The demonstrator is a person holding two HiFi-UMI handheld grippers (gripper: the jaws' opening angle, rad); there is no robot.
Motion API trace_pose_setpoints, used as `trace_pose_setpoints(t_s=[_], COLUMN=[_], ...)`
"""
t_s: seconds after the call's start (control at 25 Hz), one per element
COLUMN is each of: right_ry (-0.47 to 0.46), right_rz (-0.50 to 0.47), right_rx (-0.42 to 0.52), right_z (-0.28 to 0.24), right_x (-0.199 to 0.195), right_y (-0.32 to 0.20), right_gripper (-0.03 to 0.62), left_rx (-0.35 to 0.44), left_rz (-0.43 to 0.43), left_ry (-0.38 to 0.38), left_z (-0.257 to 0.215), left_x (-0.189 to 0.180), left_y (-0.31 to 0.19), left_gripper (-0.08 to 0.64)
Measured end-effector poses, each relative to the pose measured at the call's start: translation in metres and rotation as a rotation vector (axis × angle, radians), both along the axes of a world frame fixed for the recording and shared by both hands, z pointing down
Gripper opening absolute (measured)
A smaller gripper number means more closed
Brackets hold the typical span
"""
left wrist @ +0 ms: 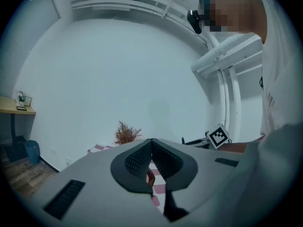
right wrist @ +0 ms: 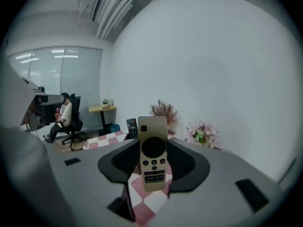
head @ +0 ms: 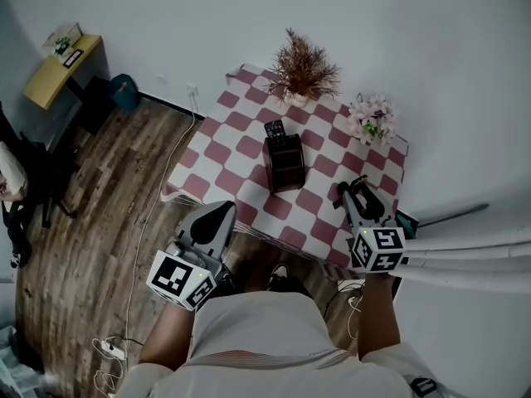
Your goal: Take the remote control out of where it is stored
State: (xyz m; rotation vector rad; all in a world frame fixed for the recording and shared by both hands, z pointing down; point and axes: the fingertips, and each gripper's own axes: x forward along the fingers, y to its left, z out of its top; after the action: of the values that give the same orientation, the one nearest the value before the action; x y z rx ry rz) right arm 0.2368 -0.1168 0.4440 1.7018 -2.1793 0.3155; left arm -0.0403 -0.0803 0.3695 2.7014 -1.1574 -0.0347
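Gripped upright in right tool, jaws fairly wide: gold remote control, above worktop's near right edge. Left tool closed on nothing, at near left corner.

Soft, even light fills the room and lies flat on the plain white wall. Shadows on the red-and-white checked table are weak. Long ceiling strip lights glow far back (small, mild glare). Both gripper views bend hard toward dark round edges, and the left one looks bluish. The pale gold remote control is sharp, while the background seems slightly soft.
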Motion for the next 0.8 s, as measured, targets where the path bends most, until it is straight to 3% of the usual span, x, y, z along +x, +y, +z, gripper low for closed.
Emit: trace_pose_setpoints(t_s=[0.12, 0.44, 0.6, 0.8], right_ry=[0.065, 0.388, 0.431, 0.454], right_rz=[-0.036, -0.148, -0.211, -0.279], right_rx=[-0.125, -0.436, -0.581, -0.62], right_z=[0.024, 0.102, 0.138, 0.165], right_x=[0.013, 0.039, 0.035, 0.029], right_y=[0.006, 0.013, 0.021, 0.017], right_gripper=[0.186, 0.186, 0.186, 0.186], left_rx=[-0.007, -0.029, -0.044, -0.071], left_rz=[-0.001, -0.021, -0.035, -0.047], left_ry=[0.002, -0.01, -0.014, -0.021], left_z=[0.002, 0.011, 0.015, 0.02], left_x=[0.003, 0.005, 0.004, 0.001], left_y=[0.001, 0.002, 0.004, 0.007], left_gripper=[0.009, 0.009, 0.009, 0.009])
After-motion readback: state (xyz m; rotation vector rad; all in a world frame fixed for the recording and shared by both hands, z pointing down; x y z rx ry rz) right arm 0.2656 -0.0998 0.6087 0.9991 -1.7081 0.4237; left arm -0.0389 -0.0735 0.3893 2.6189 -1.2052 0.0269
